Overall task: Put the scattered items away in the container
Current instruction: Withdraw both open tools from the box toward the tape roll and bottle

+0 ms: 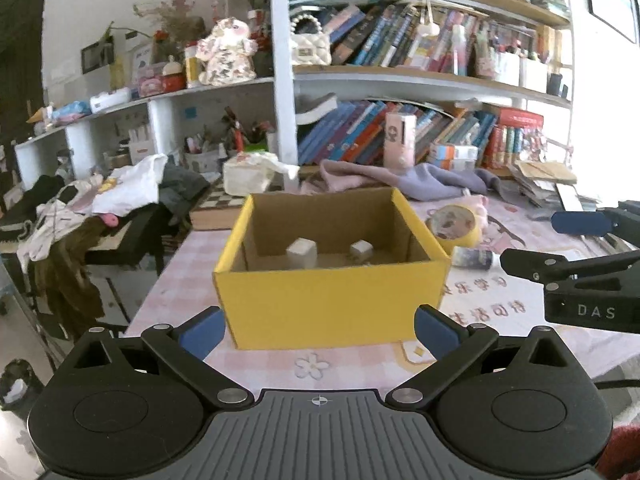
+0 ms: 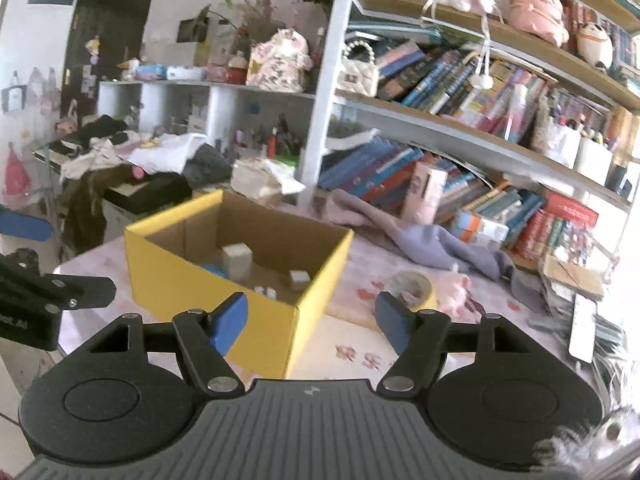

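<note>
Left claw (image 1: 320, 332): both blue-padded fingers (image 1: 202, 334) spread wide, nothing between them. It hangs low before the near wall of the yellow cardboard box (image 1: 328, 300), one pad off each lower corner; contact cannot be determined.

Right claw (image 2: 312, 322): fingers equally wide apart, holding nothing. It faces the right-hand corner of the same box (image 2: 208, 276), its left pad (image 2: 228, 322) overlapping the yellow side wall in view. In the left wrist view this claw (image 1: 568, 240) enters from the right edge, level with the box rim.

The box stands upright and open-topped on the surface (image 1: 360, 368), which carries a pink patterned cover. Inside, on the brown floor: a pale cube (image 1: 302, 252) left of centre, a smaller pale cube (image 1: 361, 249) to its right. The right wrist view adds a blue item (image 2: 214, 270) beside the larger cube (image 2: 237, 260) and some small white pieces (image 2: 267, 292) near the front wall; their nature cannot be made out.

Outside the box, to its right: a roll of yellow tape (image 1: 454, 226), a small bottle lying on its side (image 1: 476, 258) just beside it, and a pink soft toy (image 2: 454, 286) touching the roll's far side.

Beyond: a lilac cloth (image 1: 420, 182) crumpled across the surface, a pink carton (image 1: 399, 140) standing upright behind it, and a bookshelf (image 1: 400, 76) packed with books.
</note>
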{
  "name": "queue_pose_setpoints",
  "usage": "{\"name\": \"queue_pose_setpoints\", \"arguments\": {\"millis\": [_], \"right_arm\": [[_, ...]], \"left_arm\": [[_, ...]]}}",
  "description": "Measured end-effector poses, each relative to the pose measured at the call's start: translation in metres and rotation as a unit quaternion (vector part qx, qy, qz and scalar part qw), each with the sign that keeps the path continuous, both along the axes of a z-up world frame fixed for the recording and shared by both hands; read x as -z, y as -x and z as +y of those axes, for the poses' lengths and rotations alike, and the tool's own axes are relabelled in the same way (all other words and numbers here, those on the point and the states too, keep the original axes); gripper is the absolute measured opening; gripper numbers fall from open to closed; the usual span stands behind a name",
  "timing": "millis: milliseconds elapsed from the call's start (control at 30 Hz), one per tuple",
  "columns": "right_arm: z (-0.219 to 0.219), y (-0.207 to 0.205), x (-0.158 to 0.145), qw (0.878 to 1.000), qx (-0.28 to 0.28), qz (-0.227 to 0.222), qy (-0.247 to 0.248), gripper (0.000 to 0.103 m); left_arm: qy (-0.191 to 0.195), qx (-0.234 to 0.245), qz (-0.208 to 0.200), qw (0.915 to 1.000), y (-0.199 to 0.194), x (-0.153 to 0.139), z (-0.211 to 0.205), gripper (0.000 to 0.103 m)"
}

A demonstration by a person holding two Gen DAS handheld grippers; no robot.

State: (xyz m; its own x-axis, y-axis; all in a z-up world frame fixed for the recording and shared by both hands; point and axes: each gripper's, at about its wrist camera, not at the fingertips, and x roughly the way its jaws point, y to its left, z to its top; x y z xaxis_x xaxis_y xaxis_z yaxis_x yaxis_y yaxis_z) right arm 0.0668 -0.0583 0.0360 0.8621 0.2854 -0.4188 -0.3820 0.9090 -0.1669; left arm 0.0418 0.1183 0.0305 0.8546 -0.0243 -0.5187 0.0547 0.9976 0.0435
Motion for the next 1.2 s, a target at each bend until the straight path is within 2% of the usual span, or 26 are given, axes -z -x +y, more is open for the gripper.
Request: {"name": "queue_pose_setpoints", "arguments": {"millis": [233,467,667,933,1100,1200], "right_arm": [[-0.026,0.006,0.009,0.998,0.040,0.044,-0.002,0.074],[-0.061,0.012,0.015,0.994,0.095,0.059,-0.011,0.078],[-0.087,0.009,0.018,0.991,0.118,0.055,-0.007,0.079],[-0.141,-0.009,0.022,0.979,0.188,0.072,-0.023,0.078],[-0.155,-0.028,0.031,0.980,0.181,0.083,-0.019,0.078],[-0.160,-0.047,0.029,0.983,0.167,0.079,-0.015,0.078]], "left_arm": [[-0.009,0.061,0.020,0.9979,-0.004,0.008,-0.034,0.102],[-0.027,0.125,0.029,0.9914,-0.013,0.014,-0.071,0.102],[-0.034,0.173,0.029,0.9839,-0.031,0.016,-0.108,0.102],[-0.051,0.246,0.038,0.9671,-0.054,0.024,-0.161,0.102],[-0.067,0.257,0.045,0.9630,-0.069,0.031,-0.182,0.102],[-0.067,0.247,0.046,0.9656,-0.083,0.030,-0.193,0.102]]}}
